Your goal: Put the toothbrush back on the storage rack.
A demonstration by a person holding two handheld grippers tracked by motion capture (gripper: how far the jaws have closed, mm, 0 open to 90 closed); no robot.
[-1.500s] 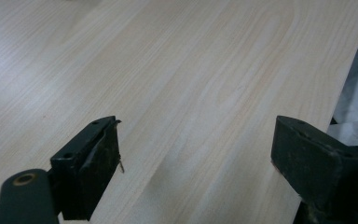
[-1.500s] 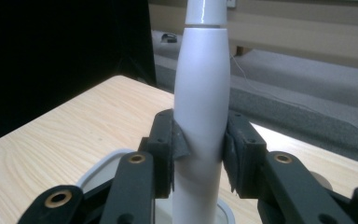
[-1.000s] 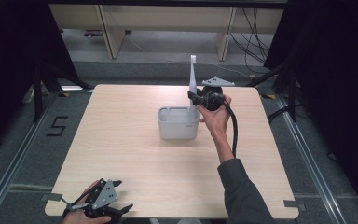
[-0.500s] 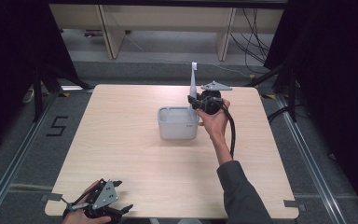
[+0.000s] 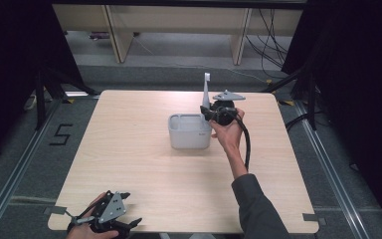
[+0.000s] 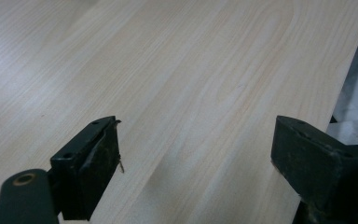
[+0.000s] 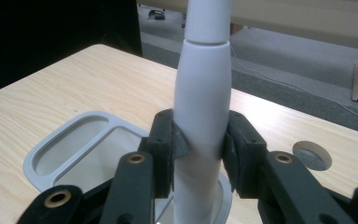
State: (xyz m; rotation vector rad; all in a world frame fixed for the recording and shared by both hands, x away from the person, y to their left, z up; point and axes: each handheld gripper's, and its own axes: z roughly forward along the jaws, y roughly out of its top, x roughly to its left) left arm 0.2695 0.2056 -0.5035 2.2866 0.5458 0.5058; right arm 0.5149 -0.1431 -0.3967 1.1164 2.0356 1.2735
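The right gripper (image 7: pixel 200 149) has its black jaws pinched on the thick lower body of a white electric toothbrush handle (image 7: pixel 201 116), holding it upright, pads pressed to either side. In the high view the right gripper (image 5: pixel 210 110) sits just past the far right corner of the grey holder (image 5: pixel 190 132), and the toothbrush handle (image 5: pixel 206 89) rises straight above it. Compared with a second ago, the hand and handle have drifted a little toward the holder and the handle stands more nearly plumb, while the grip itself looks unchanged. That suggests the work in hand is lining the handle up over a compartment of the holder (image 7: pixel 65 149) for lowering in; its foot seems to sit at or just over the round slot by the rim, though the jaws hide the contact, so I cannot tell whether it has entered. The holder stands near the middle of the tabletop (image 5: pixel 144 169), somewhat toward the far edge. The left gripper (image 5: pixel 110 219) rests at the near left corner, and the left gripper (image 6: pixel 196 158) has its jaws spread wide over bare wood with nothing between them.
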